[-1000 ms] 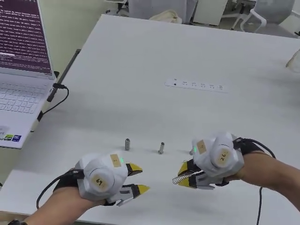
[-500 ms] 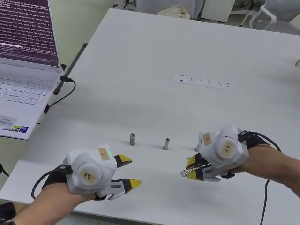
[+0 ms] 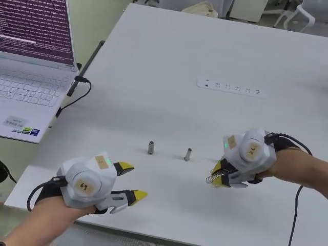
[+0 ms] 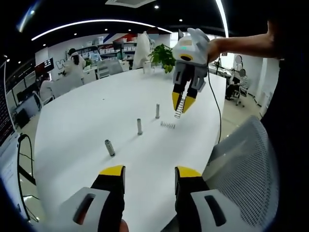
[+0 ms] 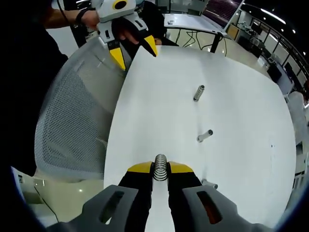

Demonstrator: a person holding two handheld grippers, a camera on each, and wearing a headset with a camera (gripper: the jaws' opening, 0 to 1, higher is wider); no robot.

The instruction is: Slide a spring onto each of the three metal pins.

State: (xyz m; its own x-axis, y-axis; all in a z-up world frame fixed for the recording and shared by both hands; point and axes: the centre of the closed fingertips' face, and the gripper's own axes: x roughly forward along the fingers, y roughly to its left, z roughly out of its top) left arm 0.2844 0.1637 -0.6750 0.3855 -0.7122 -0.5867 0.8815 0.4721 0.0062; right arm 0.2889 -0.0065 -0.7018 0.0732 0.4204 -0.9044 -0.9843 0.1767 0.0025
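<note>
Three short metal pins stand in a row on the white table. The left pin (image 3: 151, 147) wears a spring (image 5: 198, 93). The middle pin (image 3: 188, 154) is bare, as is the third pin (image 4: 157, 111) by my right gripper. My right gripper (image 3: 218, 177) hovers just in front of the row, shut on a spring (image 5: 160, 173) that sticks out past its fingertips. A loose spring (image 4: 167, 124) lies on the table near the third pin. My left gripper (image 3: 134, 180) is open and empty, held off the near table edge, left of the pins.
An open laptop (image 3: 31, 77) sits at the far left with a cable (image 3: 77, 95) beside it. A white power strip (image 3: 231, 87) lies further back. A grey mesh chair (image 4: 241, 164) stands against the table's near edge.
The head camera has shifted. My right gripper has carried the spring slightly closer to the pin row. My left gripper has drifted to the left, still open.
</note>
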